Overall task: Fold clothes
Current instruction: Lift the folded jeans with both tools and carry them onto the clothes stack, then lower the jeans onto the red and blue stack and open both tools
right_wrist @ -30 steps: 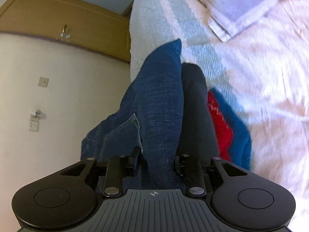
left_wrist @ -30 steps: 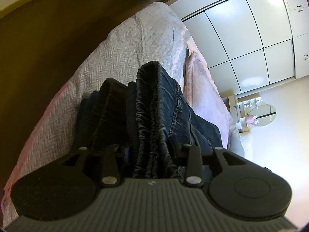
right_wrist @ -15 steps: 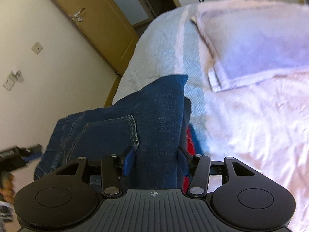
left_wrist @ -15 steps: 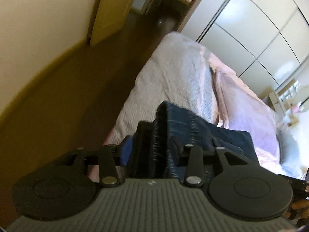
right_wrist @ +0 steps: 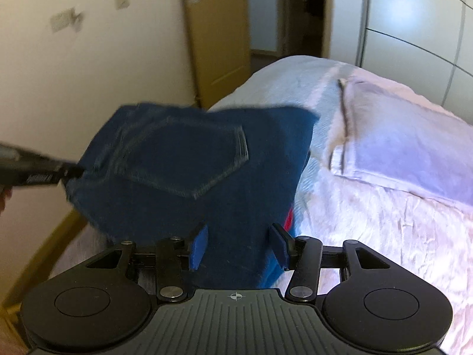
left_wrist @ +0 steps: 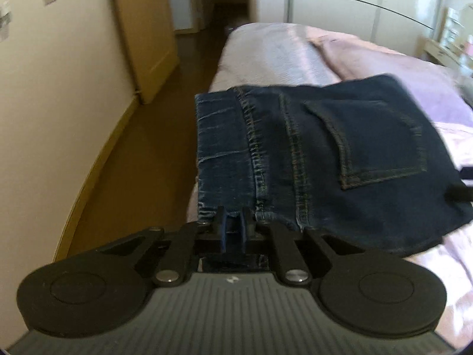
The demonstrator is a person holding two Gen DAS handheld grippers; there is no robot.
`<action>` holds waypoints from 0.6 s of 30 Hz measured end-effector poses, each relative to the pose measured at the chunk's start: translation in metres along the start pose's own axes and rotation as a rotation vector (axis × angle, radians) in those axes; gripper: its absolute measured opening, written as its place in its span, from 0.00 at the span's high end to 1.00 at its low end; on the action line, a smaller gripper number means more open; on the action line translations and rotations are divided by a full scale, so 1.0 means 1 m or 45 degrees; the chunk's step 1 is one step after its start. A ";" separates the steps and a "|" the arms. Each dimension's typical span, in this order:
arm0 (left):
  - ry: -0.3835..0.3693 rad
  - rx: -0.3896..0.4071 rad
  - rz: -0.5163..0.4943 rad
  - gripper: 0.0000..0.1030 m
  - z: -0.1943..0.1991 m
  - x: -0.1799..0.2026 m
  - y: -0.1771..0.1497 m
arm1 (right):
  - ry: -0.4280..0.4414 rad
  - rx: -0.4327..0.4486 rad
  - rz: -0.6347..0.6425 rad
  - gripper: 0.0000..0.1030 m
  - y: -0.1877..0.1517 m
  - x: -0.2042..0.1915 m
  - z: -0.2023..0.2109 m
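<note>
Folded dark blue denim jeans [left_wrist: 319, 153] hang above the pale bed [right_wrist: 369, 213], held by the clamped left gripper [left_wrist: 233, 230]; right gripper [right_wrist: 239, 245] straddles them, pads apart. Laying down remains.

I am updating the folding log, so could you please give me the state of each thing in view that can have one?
jeans: folded, back pocket up, held over the bed edge.
left gripper: its jaws have just been closing, now nearly shut, pinching the jeans' near edge.
right gripper: jaws wide apart, thick denim between them; grip unclear.
door: open.
bed: covered, pillow lying flat.
</note>
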State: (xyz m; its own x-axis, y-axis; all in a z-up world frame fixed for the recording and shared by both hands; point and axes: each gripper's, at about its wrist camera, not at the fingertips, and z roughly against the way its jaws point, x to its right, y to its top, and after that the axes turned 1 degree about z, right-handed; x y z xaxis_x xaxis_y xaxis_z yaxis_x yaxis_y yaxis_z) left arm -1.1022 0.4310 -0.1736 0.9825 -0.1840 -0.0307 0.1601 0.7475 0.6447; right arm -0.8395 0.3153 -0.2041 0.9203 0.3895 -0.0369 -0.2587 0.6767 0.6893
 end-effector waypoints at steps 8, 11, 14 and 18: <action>-0.037 0.068 -0.001 0.92 -0.006 -0.006 -0.007 | -0.058 -0.047 0.035 0.51 -0.009 -0.010 -0.017; -0.044 0.085 -0.014 0.92 0.009 -0.006 -0.001 | -0.074 -0.064 -0.001 0.51 -0.008 -0.007 -0.013; -0.098 0.101 0.035 0.91 0.028 -0.011 0.001 | -0.076 -0.026 -0.030 0.51 -0.005 -0.005 0.002; -0.126 0.087 0.031 0.91 0.044 -0.012 -0.005 | -0.039 -0.007 -0.035 0.51 -0.007 -0.012 0.013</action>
State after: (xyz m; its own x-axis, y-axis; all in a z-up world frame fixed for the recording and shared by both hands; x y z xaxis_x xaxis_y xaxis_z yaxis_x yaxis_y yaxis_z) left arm -1.1194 0.4016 -0.1431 0.9713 -0.2306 0.0589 0.1258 0.7077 0.6953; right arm -0.8450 0.2984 -0.1990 0.9357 0.3513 -0.0335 -0.2347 0.6902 0.6845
